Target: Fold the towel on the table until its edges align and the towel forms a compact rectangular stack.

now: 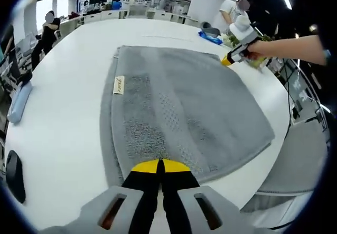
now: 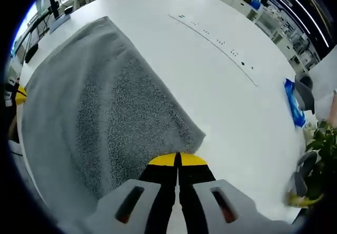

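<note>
Surface (image 1: 68, 113) — white, broad; carries the towel (image 1: 179, 113), grey, folded once, lying flat across its middle, a pale label (image 1: 119, 85) near one fold edge.

Left gripper (image 1: 160, 165) — jaws closed together, yellow tips pinching the towel's near edge.

Right gripper (image 2: 177, 160) — jaws closed, tips at the towel's corner, gripping it; in the left gripper view it sits at the far corner, held by a hand (image 1: 260, 48).

Blue cloth (image 2: 295, 105) and potted plant (image 2: 318, 139) — well apart, at the surface's rim.
</note>
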